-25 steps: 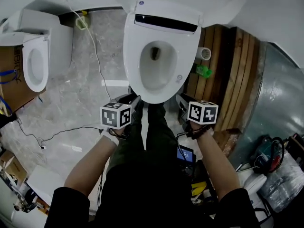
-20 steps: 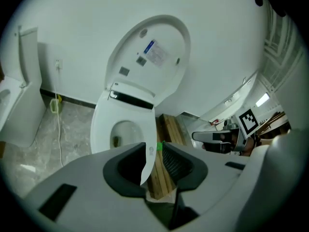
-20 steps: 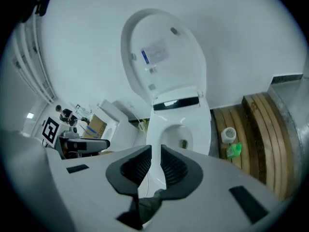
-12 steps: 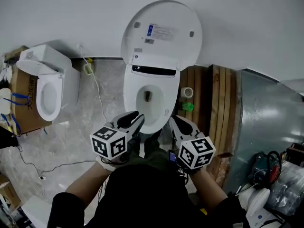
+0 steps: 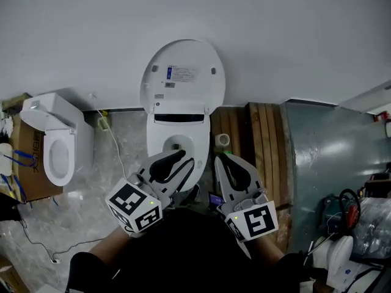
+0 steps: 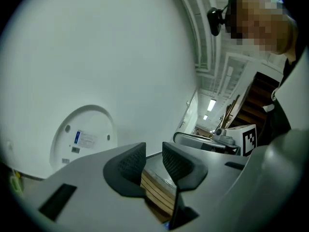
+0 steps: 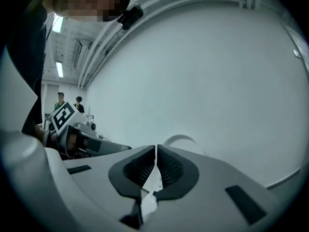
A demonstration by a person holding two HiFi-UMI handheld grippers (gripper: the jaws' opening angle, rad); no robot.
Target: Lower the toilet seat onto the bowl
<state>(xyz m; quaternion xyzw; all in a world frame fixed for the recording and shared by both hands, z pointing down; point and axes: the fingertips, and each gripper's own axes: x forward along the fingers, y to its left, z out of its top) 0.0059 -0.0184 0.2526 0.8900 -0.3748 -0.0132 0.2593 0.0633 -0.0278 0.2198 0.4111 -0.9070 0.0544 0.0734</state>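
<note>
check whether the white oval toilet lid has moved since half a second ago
No. The white oval toilet lid still stands raised against the white wall, behind the white toilet bowl; only the camera view shifted.

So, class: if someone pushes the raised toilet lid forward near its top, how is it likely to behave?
The raised lid looks like one rigid moulded shell, so it should stay stiff. It seems hinged at its lower edge above the bowl, so a push would probably swing it down, not slide it. Its glossy surface may be slippery.
</note>
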